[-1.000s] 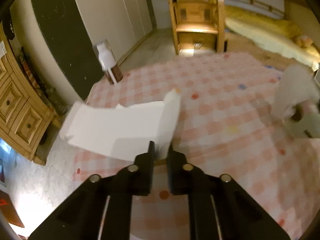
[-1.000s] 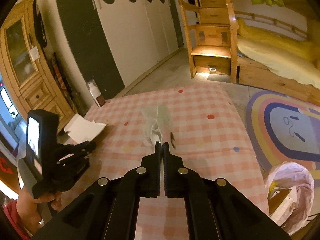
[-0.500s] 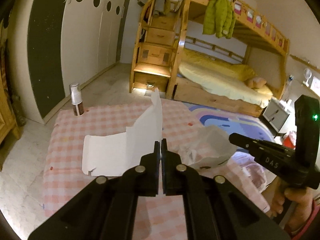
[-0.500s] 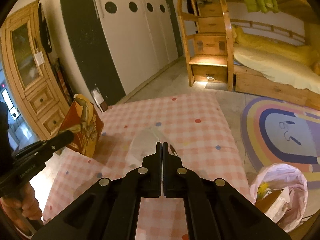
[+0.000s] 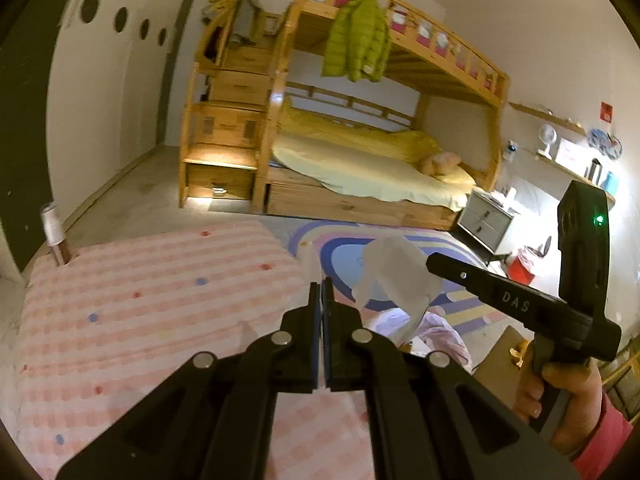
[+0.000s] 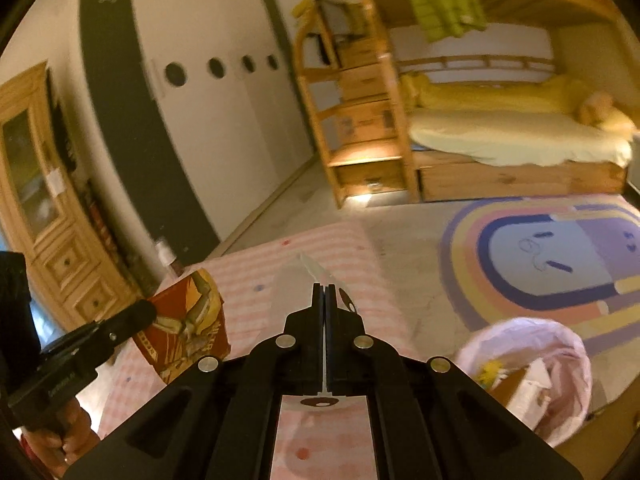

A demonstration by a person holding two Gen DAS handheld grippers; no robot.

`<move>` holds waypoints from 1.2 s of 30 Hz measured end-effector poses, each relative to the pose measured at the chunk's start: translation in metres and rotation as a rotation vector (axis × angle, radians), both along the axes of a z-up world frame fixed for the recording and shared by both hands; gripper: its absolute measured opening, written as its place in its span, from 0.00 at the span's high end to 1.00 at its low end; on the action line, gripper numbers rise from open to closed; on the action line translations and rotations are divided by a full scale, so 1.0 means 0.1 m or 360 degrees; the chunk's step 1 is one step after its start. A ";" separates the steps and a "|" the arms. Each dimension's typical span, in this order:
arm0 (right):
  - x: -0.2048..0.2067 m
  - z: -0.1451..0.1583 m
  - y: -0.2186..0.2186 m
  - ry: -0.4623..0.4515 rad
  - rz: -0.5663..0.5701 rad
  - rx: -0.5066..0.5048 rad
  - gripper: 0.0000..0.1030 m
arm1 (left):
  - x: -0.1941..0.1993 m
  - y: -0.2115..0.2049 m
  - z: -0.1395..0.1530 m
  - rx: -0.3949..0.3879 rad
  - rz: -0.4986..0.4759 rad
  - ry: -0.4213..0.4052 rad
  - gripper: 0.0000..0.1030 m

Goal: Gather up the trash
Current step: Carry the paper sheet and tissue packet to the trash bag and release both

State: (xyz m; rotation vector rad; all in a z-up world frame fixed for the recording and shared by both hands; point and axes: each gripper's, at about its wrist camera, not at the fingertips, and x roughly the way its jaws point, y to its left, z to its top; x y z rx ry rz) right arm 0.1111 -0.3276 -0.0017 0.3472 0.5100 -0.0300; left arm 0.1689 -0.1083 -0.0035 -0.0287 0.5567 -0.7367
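- Our left gripper (image 5: 321,292) is clenched on the edge of a flattened carton (image 6: 188,328), red with a printed figure. In the right wrist view the carton hangs at about 8 o'clock over the pink checked counter (image 5: 152,312).
- Our right gripper (image 6: 324,294) is clamped on a thin, pale, crumpled wrapper (image 5: 394,276). In the left wrist view it dangles at about 2 o'clock from our own fingertips, clear of the counter and over the rug (image 6: 552,264).
- The trash bag (image 6: 532,376), pink and already holding scraps, sits on the floor at about 4 o'clock in the right wrist view, just beside the counter's edge.
- We judge this to be the carry: both pieces are lifted and neither is over the bag yet.
- We should bring the wrapper over the bag's mouth first, since the right gripper is nearer.
- We should drop low before letting go, as a light wrapper could drift onto the rug.
- The carton is stiff and wide, so we would turn it edge-down to slip past the bag's slack rim.
- We should keep the two grippers apart on the way, so the carton does not knock the wrapper loose.
- A small bottle (image 5: 54,232) stands at the counter's far corner, around 10 o'clock. We cannot tell whether it counts as trash.
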 end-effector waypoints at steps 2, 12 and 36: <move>-0.07 -0.03 -0.16 0.0002 -0.0067 0.0020 1.00 | -0.01 -0.16 0.02 -0.0023 -0.0063 0.0002 1.00; -0.51 -0.13 -0.91 -0.0013 -0.0536 0.0010 1.00 | -0.14 -0.96 0.16 -0.0220 -0.0336 -0.0040 1.00; -0.74 -0.51 -1.58 0.0170 -0.0801 0.0092 0.72 | 0.01 -2.15 -0.54 -0.0141 -0.0358 0.0217 0.55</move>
